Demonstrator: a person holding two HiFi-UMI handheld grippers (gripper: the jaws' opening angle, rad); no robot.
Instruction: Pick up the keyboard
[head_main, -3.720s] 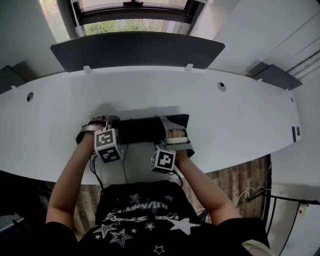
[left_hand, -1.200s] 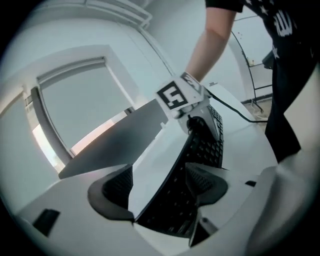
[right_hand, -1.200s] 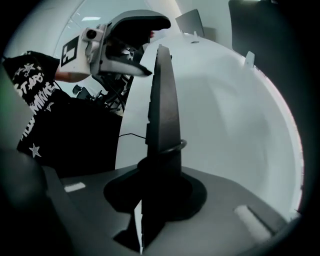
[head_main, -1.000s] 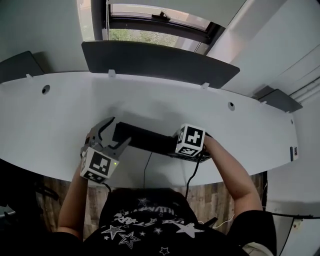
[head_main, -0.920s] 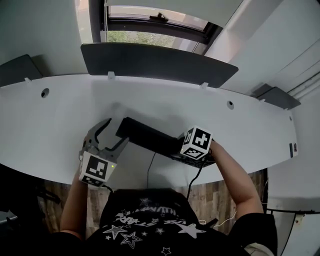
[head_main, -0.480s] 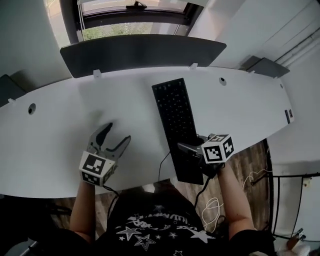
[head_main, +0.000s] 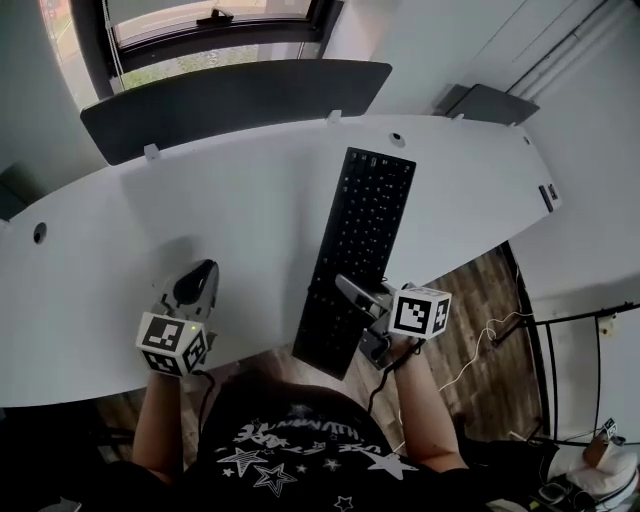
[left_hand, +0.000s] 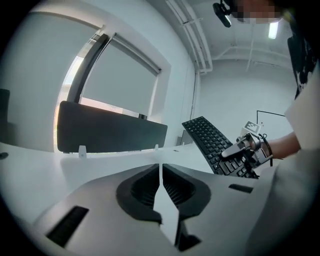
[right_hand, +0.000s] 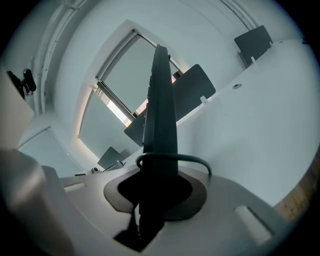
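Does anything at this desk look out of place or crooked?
Yes. The keyboard points lengthwise away from the person, and its near end sticks out past the desk edge, clamped there by the right gripper.

No word or number can be read. The left marker cube (head_main: 170, 343), behind the left gripper (head_main: 200, 272) whose empty jaws are closing, bears black-and-white square code patterns without letters. So does the right marker cube (head_main: 418, 312) behind the right gripper (head_main: 345, 290). Key legends on the keyboard (head_main: 365, 225), ahead of the right gripper, are too small to read. The lettering among white stars on the shirt (head_main: 290, 450), behind both grippers, is too blurred.
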